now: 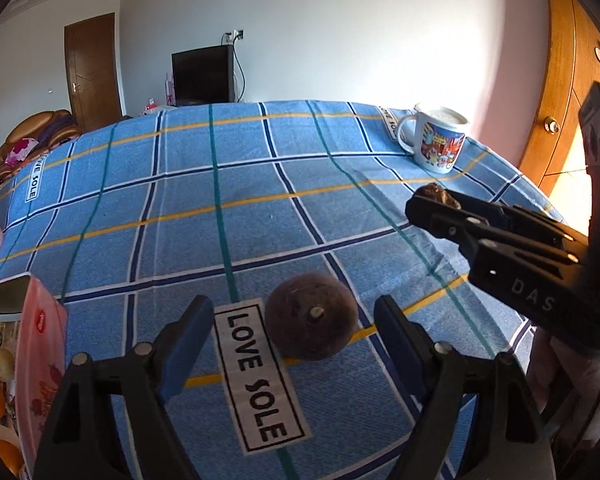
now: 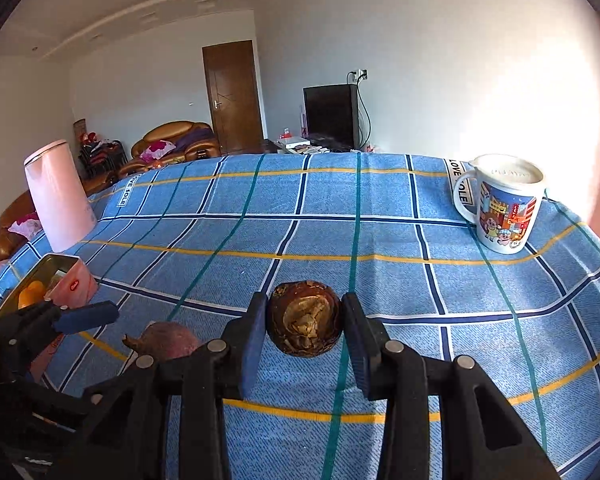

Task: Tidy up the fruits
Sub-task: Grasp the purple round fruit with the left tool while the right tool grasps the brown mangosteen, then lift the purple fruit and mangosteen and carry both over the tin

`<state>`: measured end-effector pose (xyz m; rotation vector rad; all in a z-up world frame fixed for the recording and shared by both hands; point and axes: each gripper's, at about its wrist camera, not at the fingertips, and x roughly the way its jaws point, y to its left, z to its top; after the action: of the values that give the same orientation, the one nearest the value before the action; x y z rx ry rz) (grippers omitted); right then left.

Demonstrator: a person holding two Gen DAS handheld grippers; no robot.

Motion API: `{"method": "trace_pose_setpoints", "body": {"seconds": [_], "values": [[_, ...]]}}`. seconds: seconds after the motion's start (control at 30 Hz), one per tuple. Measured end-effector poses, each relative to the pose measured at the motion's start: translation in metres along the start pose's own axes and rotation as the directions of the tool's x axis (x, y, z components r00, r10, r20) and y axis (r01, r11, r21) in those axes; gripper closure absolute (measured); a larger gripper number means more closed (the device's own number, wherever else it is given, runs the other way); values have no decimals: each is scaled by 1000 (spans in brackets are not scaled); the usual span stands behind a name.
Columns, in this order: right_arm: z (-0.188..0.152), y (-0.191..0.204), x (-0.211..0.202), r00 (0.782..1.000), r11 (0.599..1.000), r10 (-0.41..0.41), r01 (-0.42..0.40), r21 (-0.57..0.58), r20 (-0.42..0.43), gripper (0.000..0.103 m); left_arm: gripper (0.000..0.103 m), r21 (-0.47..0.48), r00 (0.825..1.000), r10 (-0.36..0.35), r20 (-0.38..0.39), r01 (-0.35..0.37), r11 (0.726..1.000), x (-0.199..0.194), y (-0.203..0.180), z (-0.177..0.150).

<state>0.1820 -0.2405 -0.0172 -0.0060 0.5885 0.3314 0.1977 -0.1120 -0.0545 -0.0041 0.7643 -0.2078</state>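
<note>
A round brown fruit (image 1: 311,317) lies on the blue checked tablecloth between the fingers of my left gripper (image 1: 294,330), which is open around it without touching. It also shows in the right wrist view (image 2: 168,340). My right gripper (image 2: 305,326) is shut on a dark brown wrinkled fruit (image 2: 305,318), its pads touching both sides; in the left wrist view that fruit (image 1: 436,194) peeks over the right gripper's tip. A pink tin box (image 2: 66,280) at the left holds an orange fruit (image 2: 31,294).
A white picture mug (image 2: 500,204) stands at the far right of the table. A pink kettle (image 2: 58,196) stands at the far left. The pink tin box's wall (image 1: 40,360) is close on the left of my left gripper.
</note>
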Motion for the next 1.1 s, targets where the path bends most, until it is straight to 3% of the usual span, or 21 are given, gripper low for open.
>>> {"method": "trace_pose_setpoints", "body": {"seconds": [0.07, 0.17, 0.2, 0.37, 0.63, 1.1], "values": [[0, 1, 1, 1000, 1000, 7, -7, -3, -3, 64, 25, 2, 999, -17, -41, 17, 1000, 10, -1, 2], [0, 1, 5, 1000, 1000, 22, -22, -10, -18, 64, 47, -17, 993, -58, -106, 56, 998, 24, -1, 3], [0, 1, 8, 999, 999, 33, -33, -12, -31, 64, 48, -17, 990, -73, -117, 71, 997, 25, -2, 3], [0, 2, 7, 998, 998, 60, -60, -19, -28, 63, 49, -30, 992, -75, -98, 72, 997, 20, 0, 2], [-1, 5, -4, 997, 997, 67, -66, -38, 32, 64, 49, -37, 999, -49, 8, 49, 998, -1, 2, 3], [-5, 13, -25, 985, 992, 100, -88, -89, 143, 64, 49, -26, 991, 2, 134, 1, 1000, -24, 3, 1]]}}
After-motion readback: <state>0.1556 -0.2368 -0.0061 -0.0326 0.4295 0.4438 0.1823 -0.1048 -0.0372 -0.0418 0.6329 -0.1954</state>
